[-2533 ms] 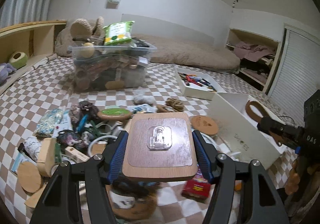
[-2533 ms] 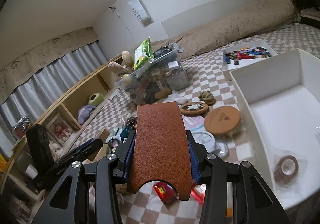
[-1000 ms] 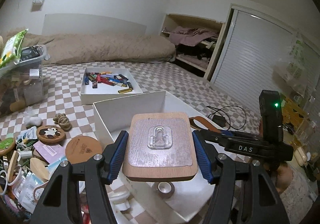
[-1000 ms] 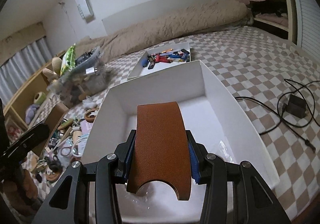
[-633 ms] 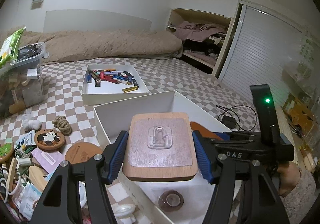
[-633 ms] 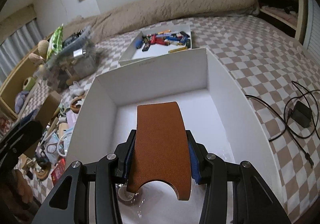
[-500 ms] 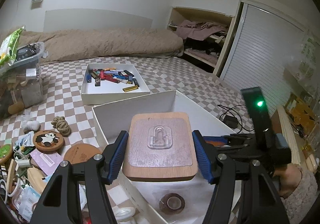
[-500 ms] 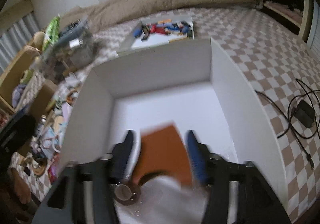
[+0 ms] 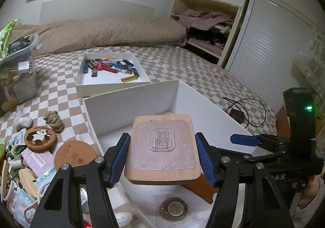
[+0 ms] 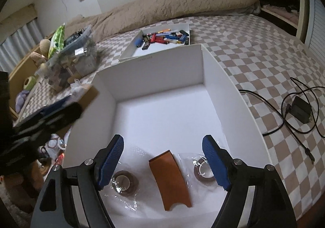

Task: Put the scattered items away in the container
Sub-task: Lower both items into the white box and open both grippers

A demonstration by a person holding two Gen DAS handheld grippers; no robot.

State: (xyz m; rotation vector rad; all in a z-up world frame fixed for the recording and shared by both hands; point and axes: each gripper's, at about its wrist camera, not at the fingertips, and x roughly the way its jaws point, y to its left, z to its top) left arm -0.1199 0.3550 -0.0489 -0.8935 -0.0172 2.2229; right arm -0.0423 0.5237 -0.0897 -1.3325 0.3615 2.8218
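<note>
White box (image 10: 223, 77): leather piece (image 10: 169, 177) newly dropped, right jaws apart.

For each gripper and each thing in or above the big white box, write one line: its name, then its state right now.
left gripper: shut on the wooden board, above the box.
wooden board: held level, not yet released.
right gripper: open, holding nothing.
brown leather piece: lying flat on the box floor.
two tape rolls: lying in the box, either side of the leather.
white box: open-topped, upright.
</note>
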